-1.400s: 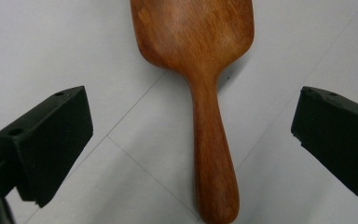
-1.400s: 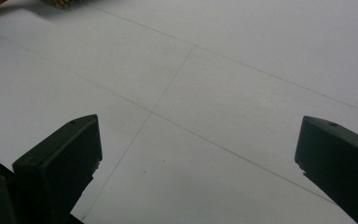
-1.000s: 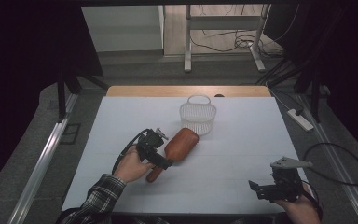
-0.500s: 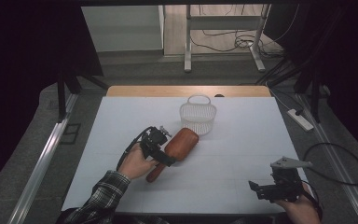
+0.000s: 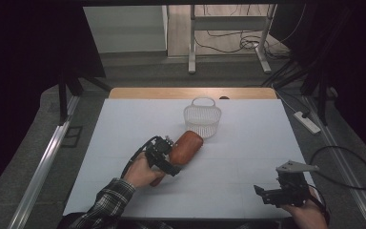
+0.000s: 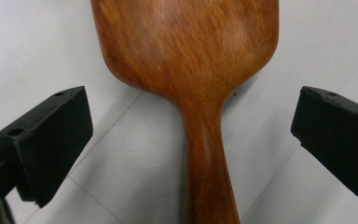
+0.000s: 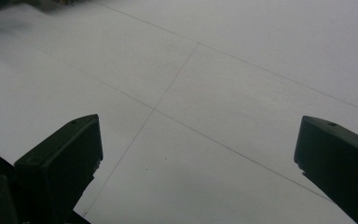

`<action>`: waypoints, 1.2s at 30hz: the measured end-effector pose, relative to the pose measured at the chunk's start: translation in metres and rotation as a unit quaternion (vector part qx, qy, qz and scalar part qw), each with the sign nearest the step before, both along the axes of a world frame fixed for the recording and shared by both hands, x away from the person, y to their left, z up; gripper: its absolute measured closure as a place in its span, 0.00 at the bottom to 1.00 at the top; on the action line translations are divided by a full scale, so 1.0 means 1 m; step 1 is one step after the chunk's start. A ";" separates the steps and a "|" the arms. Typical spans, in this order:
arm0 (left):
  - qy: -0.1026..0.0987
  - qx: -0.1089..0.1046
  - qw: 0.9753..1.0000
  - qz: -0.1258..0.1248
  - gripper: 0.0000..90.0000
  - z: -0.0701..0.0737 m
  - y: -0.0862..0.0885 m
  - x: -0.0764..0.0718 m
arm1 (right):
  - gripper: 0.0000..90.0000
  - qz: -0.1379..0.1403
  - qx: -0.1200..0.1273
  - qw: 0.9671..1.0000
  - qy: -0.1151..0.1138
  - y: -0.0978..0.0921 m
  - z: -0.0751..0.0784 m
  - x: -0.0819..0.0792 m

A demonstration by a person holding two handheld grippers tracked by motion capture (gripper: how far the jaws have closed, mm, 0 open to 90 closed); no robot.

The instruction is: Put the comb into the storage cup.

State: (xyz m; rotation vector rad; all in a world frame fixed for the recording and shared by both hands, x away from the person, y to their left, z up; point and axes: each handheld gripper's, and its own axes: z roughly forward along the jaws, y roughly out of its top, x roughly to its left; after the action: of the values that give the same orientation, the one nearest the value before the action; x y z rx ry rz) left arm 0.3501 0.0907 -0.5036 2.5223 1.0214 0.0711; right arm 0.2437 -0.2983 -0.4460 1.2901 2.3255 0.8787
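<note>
While our left gripper [image 6: 186, 140] has crept only slightly along the wooden paddle [image 5: 185, 148] lying beside the basket [image 5: 202, 119], its jaws straddle the handle wide apart, ungripped, and our right gripper [image 5: 279, 191] waits open nearby.

No legible text, label, brand, number or sign anywhere.

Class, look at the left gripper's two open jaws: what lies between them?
In the left gripper view, the neck of the wooden paddle lies between the open jaws of the left gripper, on the white table; neither jaw touches it.
</note>
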 end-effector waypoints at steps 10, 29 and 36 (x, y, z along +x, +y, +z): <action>0.006 0.019 1.000 -0.004 0.11 -0.006 -0.001 -0.003 | 0.02 0.002 -0.003 1.000 0.000 0.001 0.000 0.000; 0.027 -0.006 1.000 0.006 0.64 -0.002 0.004 -0.002 | 0.02 0.000 -0.007 1.000 0.003 0.001 -0.001 0.000; 0.037 -0.003 0.999 0.005 0.74 -0.003 0.005 -0.001 | 0.03 -0.001 -0.007 1.000 0.005 0.001 -0.001 0.000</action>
State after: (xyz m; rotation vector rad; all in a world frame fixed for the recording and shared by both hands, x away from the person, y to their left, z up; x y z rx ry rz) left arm 0.3486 0.0953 -0.5061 2.5308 1.0615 -0.0217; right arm 0.2440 -0.2969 -0.4466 1.2917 2.3337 0.8553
